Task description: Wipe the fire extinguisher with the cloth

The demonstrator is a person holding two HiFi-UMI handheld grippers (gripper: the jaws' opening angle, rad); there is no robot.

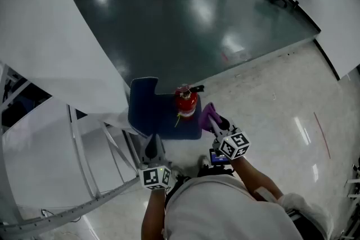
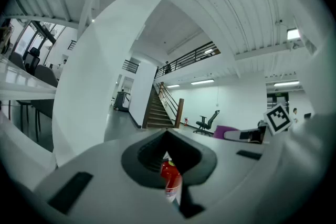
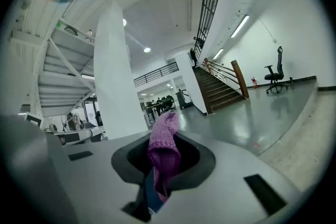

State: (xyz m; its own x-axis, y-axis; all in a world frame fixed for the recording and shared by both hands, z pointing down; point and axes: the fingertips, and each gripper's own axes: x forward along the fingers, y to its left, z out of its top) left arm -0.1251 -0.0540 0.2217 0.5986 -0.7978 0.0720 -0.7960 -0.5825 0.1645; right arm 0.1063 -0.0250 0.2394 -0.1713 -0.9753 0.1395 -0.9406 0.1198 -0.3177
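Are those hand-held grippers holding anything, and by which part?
Right hand-held gripper pinches the purple cloth by one end; left hand-held gripper holds nothing.

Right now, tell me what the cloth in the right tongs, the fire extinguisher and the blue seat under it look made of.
Cloth: purple knitted yarn with a matte look; ribbed stitches show.
Fire extinguisher: probably painted metal, since the smooth red body seems slightly shiny.
Blue seat: likely fabric or foam, as it is dull and shows no glare; too small to be sure.
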